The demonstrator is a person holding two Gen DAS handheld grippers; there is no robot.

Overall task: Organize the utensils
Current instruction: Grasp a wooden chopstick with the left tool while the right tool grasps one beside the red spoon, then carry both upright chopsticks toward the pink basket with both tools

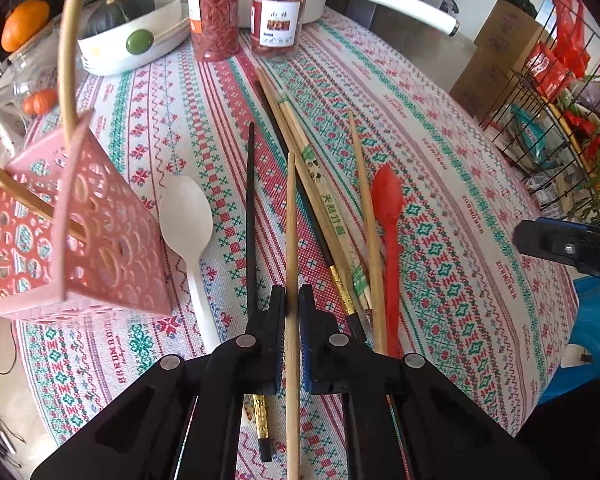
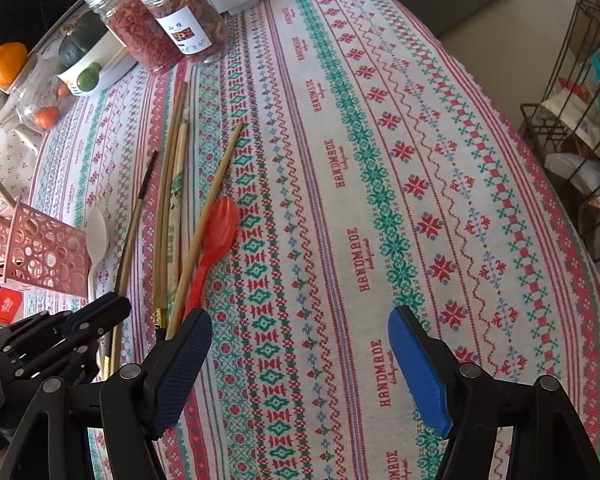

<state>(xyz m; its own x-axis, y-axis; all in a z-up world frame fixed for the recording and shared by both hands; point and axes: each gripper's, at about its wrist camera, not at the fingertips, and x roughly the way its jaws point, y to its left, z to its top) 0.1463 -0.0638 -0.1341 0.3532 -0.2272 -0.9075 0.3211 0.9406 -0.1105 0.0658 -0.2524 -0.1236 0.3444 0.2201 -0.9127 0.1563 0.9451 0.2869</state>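
My left gripper (image 1: 292, 300) is shut on a plain wooden chopstick (image 1: 291, 216) that runs forward between its fingers, low over the table. Several more chopsticks (image 1: 320, 184) lie in a loose pile just right of it, with a black chopstick (image 1: 251, 216) on its left. A red plastic spoon (image 1: 387, 208) lies at the pile's right and a white plastic spoon (image 1: 186, 220) at its left. A pink perforated holder (image 1: 72, 240) with chopsticks in it stands tilted at the left. My right gripper (image 2: 300, 344) is open and empty over bare tablecloth, right of the pile (image 2: 172, 208).
Two jars of dried red fruit (image 1: 244, 16) and a white bowl with a squash (image 1: 132, 36) stand at the table's far side. A wire rack with packets (image 1: 560, 120) stands off the table's right edge. The patterned tablecloth (image 2: 380, 200) covers the table.
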